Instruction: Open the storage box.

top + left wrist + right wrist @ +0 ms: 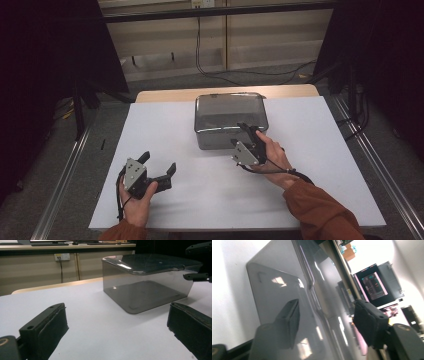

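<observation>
Right gripper (251, 136): held at the near right corner of the box (230, 114), turned on its side so that one jaw stood above the lid edge and the other lower, against the near wall. Jaws wide apart and holding nothing; in the right gripper view the lid's rim (312, 287) ran between them, but whether either pad touched the plastic could not be told.

Left gripper (157, 170): rested low over the table (320, 150) at about 7 o'clock from the box, well apart from it. Jaws wide, empty; its own view looked across bare white surface toward the box (147, 287).

Box: smoky grey, see-through plastic, lid on and seated flat. Stood upright at the far middle of the table, roughly 12 o'clock from the person. Long axis ran left to right, 9 to 3 o'clock. Nothing could be made out inside.

Table: white top, pale wooden edge showing at 12 o'clock behind the box.

Relation governing the next move, as judged: the box lay directly at the right gripper's jaws, toward 11 o'clock from that hand, while from the left gripper it lay toward 1 o'clock. The right hand (272, 155) was much the nearer and looked set to close on the lid edge at that corner.
</observation>
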